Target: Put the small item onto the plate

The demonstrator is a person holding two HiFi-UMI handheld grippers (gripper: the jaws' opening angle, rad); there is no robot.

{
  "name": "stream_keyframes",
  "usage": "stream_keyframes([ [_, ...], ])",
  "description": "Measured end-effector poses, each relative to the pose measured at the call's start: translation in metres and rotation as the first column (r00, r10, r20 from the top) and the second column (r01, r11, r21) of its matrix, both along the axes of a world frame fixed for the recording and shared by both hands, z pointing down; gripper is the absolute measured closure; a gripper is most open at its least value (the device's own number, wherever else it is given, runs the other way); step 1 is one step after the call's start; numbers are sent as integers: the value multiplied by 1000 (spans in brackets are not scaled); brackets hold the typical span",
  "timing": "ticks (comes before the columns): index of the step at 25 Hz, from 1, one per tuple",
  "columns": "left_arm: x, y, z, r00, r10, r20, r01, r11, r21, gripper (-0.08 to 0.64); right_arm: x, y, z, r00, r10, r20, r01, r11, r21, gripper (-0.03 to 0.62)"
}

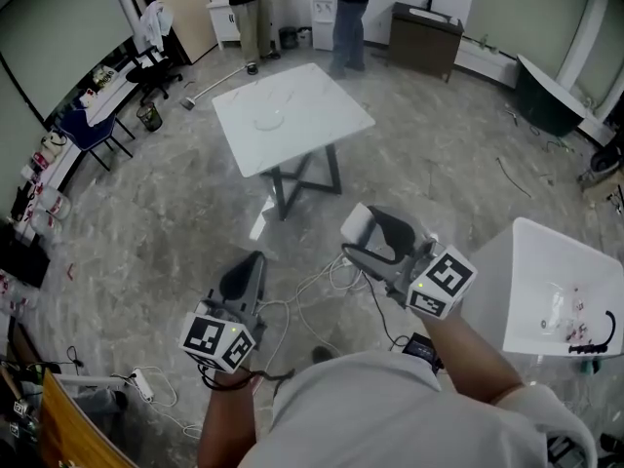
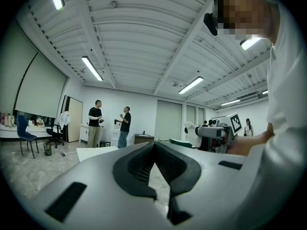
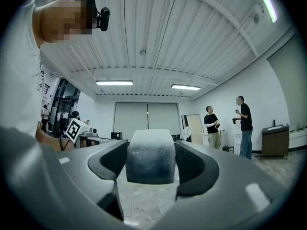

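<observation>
In the head view a white square table (image 1: 312, 96) stands some way ahead, with a clear glass plate (image 1: 268, 120) on it. My right gripper (image 1: 375, 234) is held over the floor, well short of that table, shut on a small pale block (image 1: 354, 225). In the right gripper view the pale block (image 3: 149, 158) fills the gap between the dark pads (image 3: 192, 164). My left gripper (image 1: 249, 266) hangs lower and to the left, shut with nothing in it. In the left gripper view the left gripper (image 2: 154, 147) shows its jaws meeting at the tip.
A second white table (image 1: 526, 261) with small items stands close on the right. Cables (image 1: 312, 286) trail over the floor below the grippers. Two people (image 1: 346, 13) stand at the far wall near a dark cabinet (image 1: 424, 32). Chairs (image 1: 93, 130) line the left wall.
</observation>
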State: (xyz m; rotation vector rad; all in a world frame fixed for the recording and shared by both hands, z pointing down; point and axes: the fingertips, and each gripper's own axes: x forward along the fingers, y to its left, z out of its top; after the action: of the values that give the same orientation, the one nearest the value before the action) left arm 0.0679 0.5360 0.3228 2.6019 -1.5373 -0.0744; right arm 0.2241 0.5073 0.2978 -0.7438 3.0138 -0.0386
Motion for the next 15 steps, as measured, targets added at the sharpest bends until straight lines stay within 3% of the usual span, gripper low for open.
stream_keyframes([
  [10, -44, -31, 2, 1000, -18, -1, 18, 1000, 4, 554, -40, -49, -6, 1000, 3, 4, -3, 1000, 11, 295],
  [15, -69, -56, -7, 996, -88, 9, 88, 996, 19, 554, -59, -91, -6, 999, -29, 16, 29, 1000, 11, 295],
])
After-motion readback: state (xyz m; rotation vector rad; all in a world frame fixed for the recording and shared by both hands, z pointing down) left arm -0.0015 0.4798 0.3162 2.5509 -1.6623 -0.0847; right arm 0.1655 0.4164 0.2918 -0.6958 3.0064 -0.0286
